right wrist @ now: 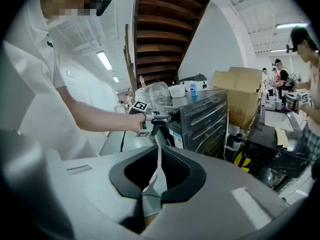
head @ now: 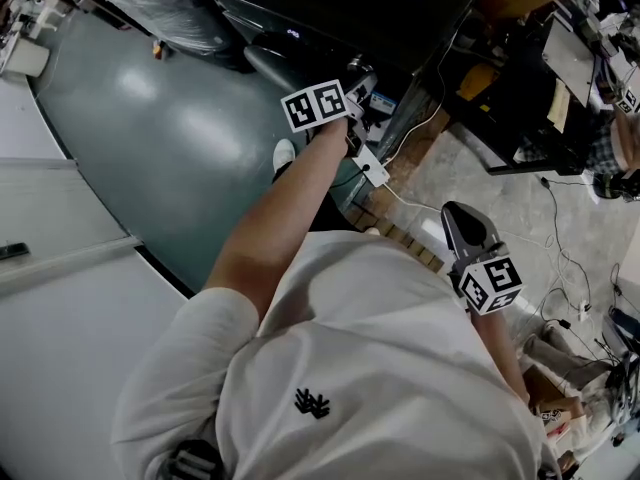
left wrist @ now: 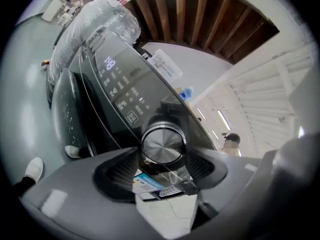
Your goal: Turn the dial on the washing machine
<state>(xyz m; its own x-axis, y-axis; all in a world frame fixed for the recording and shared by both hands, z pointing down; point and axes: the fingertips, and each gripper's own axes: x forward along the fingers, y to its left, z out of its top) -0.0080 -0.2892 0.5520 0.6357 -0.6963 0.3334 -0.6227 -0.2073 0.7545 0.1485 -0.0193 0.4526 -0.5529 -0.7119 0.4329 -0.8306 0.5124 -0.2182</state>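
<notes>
The dial (left wrist: 162,145) is a round, brushed-metal knob on the dark, sloping control panel (left wrist: 120,89) of the washing machine (right wrist: 200,119), below the panel's lit symbols. The left gripper (head: 358,86) is on it. In the left gripper view the knob's flat face sits dead centre between the two jaws. The ribbed pads (left wrist: 120,171) flank its rim on either side with no clear gap showing, so I judge the jaws to be pinching the knob rather than merely straddling it. The relation that matters is the axis: the knob stands straight out of the panel, and the left gripper looks squarely down that same line. The turn should therefore be a roll of the forearm about the gripper's own length, not a sideways push. Any tilt off that line would likely make one pad slide on the smooth metal rim. In the head view the left arm is stretched forward to the machine. The right gripper (head: 465,226) hangs low beside the person's body, well apart from the panel. Its jaws are spread, with nothing between them and only the room visible through the gap. The left hand is plainly the nearer one and the one placed to do the turning.
</notes>
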